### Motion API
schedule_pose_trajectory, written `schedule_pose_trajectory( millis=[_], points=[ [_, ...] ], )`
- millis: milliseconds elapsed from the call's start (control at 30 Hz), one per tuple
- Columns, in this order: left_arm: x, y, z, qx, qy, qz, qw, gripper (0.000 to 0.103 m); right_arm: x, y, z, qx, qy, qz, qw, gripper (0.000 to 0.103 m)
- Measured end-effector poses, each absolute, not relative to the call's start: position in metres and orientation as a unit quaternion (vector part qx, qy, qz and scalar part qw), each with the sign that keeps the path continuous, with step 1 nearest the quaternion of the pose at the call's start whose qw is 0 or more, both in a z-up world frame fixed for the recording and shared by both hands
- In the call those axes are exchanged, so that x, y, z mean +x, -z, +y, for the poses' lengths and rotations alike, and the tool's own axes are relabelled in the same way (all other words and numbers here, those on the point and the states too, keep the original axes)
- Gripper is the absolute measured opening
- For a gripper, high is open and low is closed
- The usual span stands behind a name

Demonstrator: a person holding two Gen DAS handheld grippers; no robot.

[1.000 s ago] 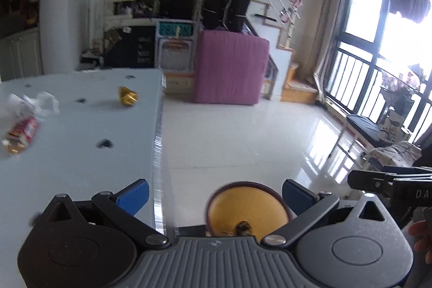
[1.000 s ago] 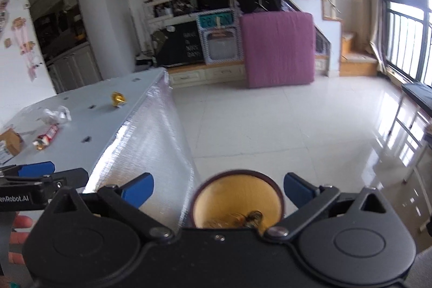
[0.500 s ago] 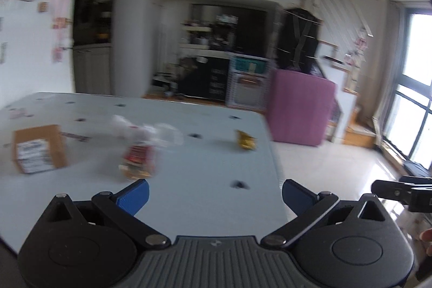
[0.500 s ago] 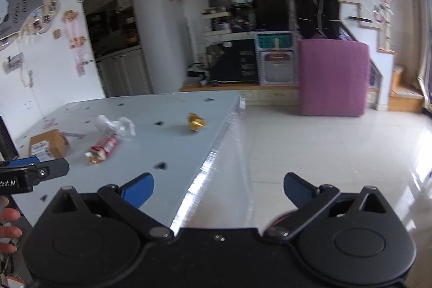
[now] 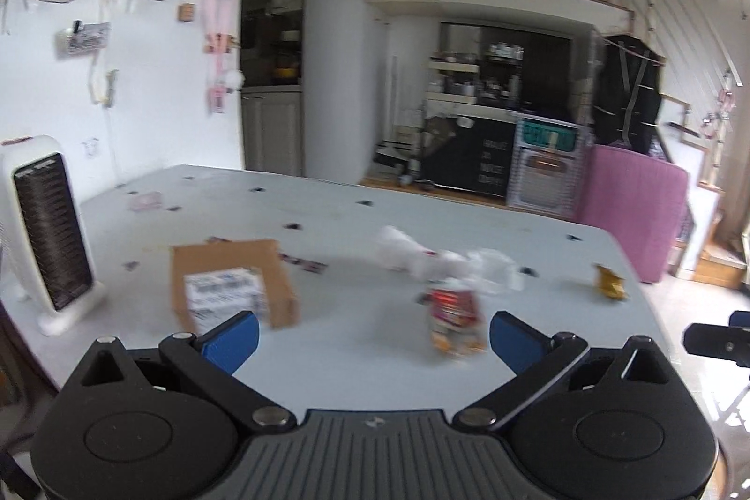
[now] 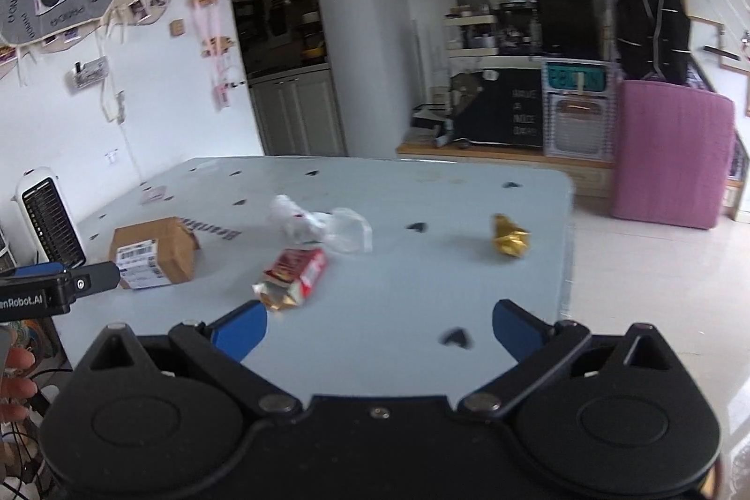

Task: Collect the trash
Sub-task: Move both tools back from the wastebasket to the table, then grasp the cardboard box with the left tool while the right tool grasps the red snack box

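Trash lies on a pale grey table (image 5: 356,247) (image 6: 422,294). A brown cardboard box (image 5: 232,289) (image 6: 152,252) with a white label sits at the left. A red snack wrapper (image 5: 454,315) (image 6: 293,277) lies mid-table, with crumpled clear plastic (image 5: 445,261) (image 6: 323,226) just behind it. A gold foil wrapper (image 5: 609,287) (image 6: 508,241) rests near the right edge. My left gripper (image 5: 372,336) is open and empty, near the table's front edge, between the box and the red wrapper. My right gripper (image 6: 379,329) is open and empty over the front of the table.
A white heater (image 5: 44,233) (image 6: 47,219) stands at the table's left. A pink mattress (image 5: 628,214) (image 6: 670,153) leans past the far right corner beside tiled floor (image 6: 633,275). A hand (image 6: 16,383) holds the other gripper at the left border. Small dark stickers dot the tabletop.
Both views have swung left and up, from the floor and a gold-lined bin to the tabletop. The bin has gone from view. Both grippers have stayed open.
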State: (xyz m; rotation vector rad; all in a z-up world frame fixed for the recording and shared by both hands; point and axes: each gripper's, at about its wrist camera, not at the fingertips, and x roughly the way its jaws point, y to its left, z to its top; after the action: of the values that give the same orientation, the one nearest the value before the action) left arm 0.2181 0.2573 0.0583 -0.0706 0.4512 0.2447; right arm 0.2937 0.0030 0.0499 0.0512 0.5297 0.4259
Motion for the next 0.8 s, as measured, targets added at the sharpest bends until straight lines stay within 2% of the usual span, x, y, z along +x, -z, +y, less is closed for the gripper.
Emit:
schedule_pose_trajectory(
  millis=[400, 633, 800],
  points=[
    [0.313, -0.056, 0.382, -0.027, -0.108, 0.215, 0.97, 0.103, 0.347, -0.03, 0.085, 0.027, -0.242, 0.278, 0.929, 0.103],
    [0.392, -0.041, 0.423, -0.005, -0.101, 0.296, 0.95, 0.103, 0.381, -0.02, 0.102, 0.043, -0.243, 0.288, 0.925, 0.103],
    [0.414, -0.021, 0.453, 0.006, -0.111, 0.358, 0.927, 0.103, 0.394, -0.01, 0.105, 0.047, -0.248, 0.301, 0.92, 0.103]
  ],
)
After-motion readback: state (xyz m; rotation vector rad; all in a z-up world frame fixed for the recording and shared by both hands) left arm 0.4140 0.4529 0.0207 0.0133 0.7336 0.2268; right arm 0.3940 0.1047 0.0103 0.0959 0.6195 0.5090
